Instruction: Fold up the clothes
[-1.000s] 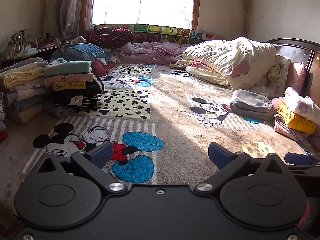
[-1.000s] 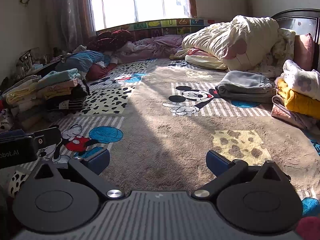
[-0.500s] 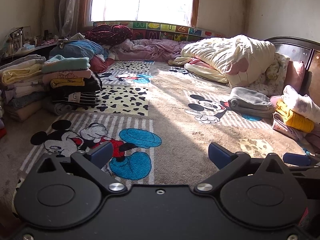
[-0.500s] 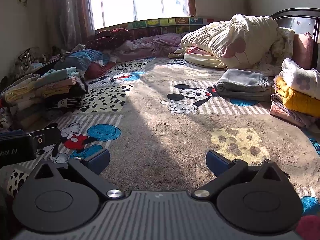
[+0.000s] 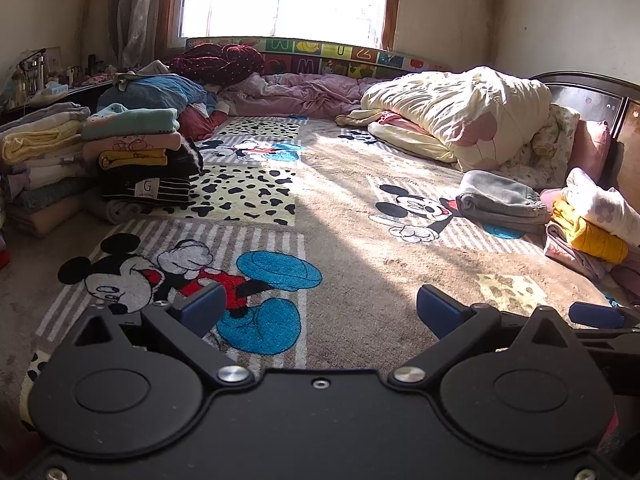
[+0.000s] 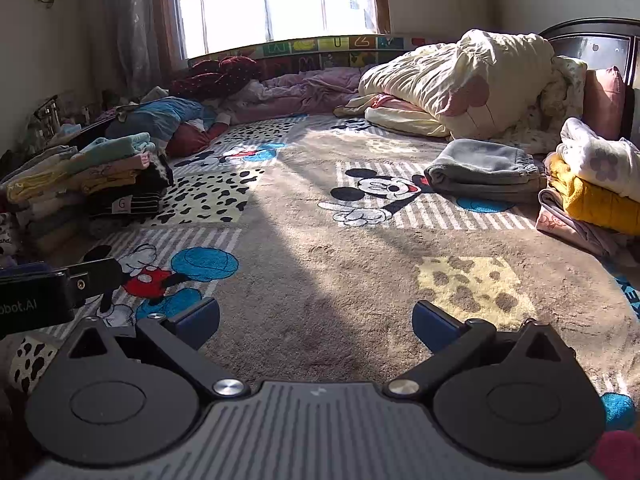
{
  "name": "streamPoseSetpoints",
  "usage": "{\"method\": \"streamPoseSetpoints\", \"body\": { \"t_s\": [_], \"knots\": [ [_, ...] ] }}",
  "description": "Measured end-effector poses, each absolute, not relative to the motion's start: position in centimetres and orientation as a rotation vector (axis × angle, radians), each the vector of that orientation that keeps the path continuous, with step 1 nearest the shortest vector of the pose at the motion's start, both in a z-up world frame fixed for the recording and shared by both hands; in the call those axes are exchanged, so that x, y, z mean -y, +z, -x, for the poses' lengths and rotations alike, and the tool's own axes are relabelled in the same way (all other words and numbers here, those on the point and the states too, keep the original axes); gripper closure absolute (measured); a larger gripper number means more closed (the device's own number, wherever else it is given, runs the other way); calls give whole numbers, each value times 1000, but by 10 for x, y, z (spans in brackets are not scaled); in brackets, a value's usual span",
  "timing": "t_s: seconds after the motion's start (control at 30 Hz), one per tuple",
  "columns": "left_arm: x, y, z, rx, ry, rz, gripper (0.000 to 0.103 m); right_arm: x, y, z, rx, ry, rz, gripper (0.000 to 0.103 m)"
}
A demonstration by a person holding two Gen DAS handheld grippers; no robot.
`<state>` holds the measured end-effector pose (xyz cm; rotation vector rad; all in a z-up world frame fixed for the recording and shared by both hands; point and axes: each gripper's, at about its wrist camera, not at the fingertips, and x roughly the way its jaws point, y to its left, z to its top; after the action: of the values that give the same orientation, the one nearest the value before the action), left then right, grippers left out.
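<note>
My left gripper [image 5: 319, 312] is open and empty, held low over a Mickey Mouse blanket [image 5: 340, 216] on the bed. My right gripper [image 6: 316, 322] is open and empty too, beside it to the right. A folded grey garment [image 5: 500, 200] lies at the right; it also shows in the right wrist view [image 6: 482, 168]. A stack of folded clothes [image 5: 136, 156] stands at the left, seen too in the right wrist view [image 6: 112, 176]. A loose pile of white, yellow and pink clothes [image 6: 592, 188] lies at the far right.
A cream duvet [image 5: 460, 108] is heaped at the back right by the dark headboard [image 5: 592, 96]. Purple bedding [image 5: 304, 92] and a dark red bundle [image 5: 220, 62] lie under the window. A second folded stack [image 5: 40, 160] stands at the far left.
Both grippers have tilted or lifted slightly, so the bed sits a little lower in view. Both stay open and empty. No clothes have moved.
</note>
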<state>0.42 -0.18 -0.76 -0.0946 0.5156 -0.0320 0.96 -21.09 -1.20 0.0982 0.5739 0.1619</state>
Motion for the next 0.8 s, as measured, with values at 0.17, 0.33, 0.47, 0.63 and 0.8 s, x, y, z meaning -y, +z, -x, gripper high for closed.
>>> {"method": "streamPoseSetpoints", "body": {
  "t_s": [0.17,0.33,0.47,0.63,0.8],
  "knots": [
    [3,-9,-4,-519,-34,92,0,211,-12,-9,-572,158,-95,1],
    [4,-10,-5,-521,-35,93,0,212,-12,-10,-569,155,-96,1],
    [5,-10,-5,-523,-38,92,0,213,-13,-10,-571,159,-102,1],
    [7,-12,-4,-520,-36,91,0,213,-13,-10,-571,163,-103,1],
    [8,-13,-4,-522,-38,94,0,212,-13,-11,-572,157,-100,1]
  ]
}}
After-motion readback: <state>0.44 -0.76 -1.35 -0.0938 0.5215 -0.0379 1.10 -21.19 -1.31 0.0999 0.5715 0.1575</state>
